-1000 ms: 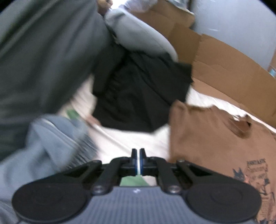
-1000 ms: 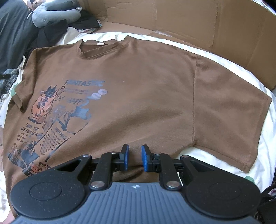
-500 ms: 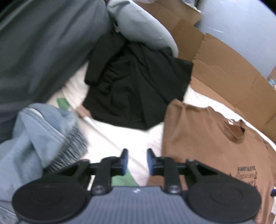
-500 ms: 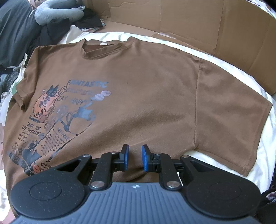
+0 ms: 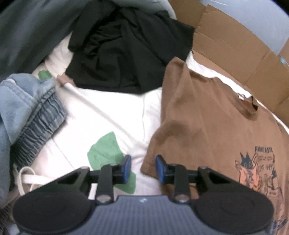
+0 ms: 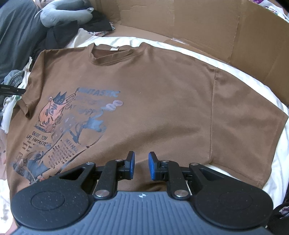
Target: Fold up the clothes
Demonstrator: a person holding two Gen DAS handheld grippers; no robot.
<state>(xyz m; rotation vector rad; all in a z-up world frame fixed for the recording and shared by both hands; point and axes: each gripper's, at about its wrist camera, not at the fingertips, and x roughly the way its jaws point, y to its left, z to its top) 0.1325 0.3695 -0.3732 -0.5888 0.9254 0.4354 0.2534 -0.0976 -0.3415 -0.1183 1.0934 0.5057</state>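
Note:
A brown T-shirt (image 6: 153, 101) with a cat print lies spread flat, front up, on a white sheet. In the left wrist view the same brown T-shirt (image 5: 213, 130) fills the right side, its sleeve edge reaching down to my left gripper (image 5: 143, 169). That gripper is open, its jaws straddling the sleeve's lower corner with nothing clamped. My right gripper (image 6: 141, 165) hovers open over the shirt's lower body, near the side seam below the right sleeve, empty. The left gripper's tip (image 6: 10, 90) shows at the shirt's far left edge.
A black garment (image 5: 126, 50) lies heaped beyond the sleeve. Blue denim (image 5: 27, 108) sits at the left, with grey clothing (image 5: 27, 30) behind it. Cardboard walls (image 6: 198, 30) ring the white sheet (image 5: 108, 112) at the back and right. A grey plush (image 6: 65, 14) rests far left.
My left gripper has opened from shut and swung right, toward the brown shirt's sleeve. The right gripper stayed open, drifting slightly over the shirt.

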